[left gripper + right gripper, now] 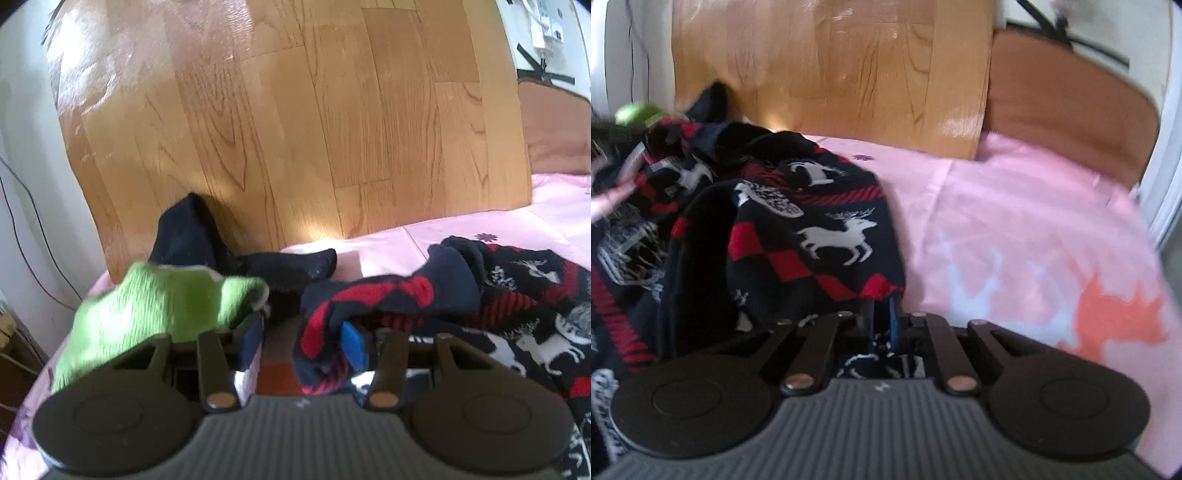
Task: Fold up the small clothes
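**Reindeer knit pinched on right, left jaws loose: get both corners before you fold**

Pink bedsheet (1015, 221) is your work surface, w/ a wooden headboard (314, 110) behind it & a wall at the far left. Biggest item on it is the dark reindeer knit (820, 221), navy w/ red diamonds & white deer, bunched in a heap on the sheet's left half in the right wrist view. A green sock (155, 306) sits over the left finger of your left gripper (303, 339); a black sock (207, 243) lies just past it against the headboard.

Right gripper (881, 317) is clamped down; the knit's red-&-navy hem sits right at its tips, so it reads as pinching that edge, tho blur hides the contact. Left gripper stands partly spread, a red-striped fold of the knit draped across its right pad (352, 343). Nothing is pressed between the pads there.

Step in hand, my read: getting a two-point hold to spread the knit flat.
- Clear the green sock off the left finger first.
- Close left on a single layer at the matching hem corner, not a bunch.
- Pull both corners apart evenly, keep it low over the sheet.

Fabric looks thick, soft, likely stretchy. Expect sag betw. grips.
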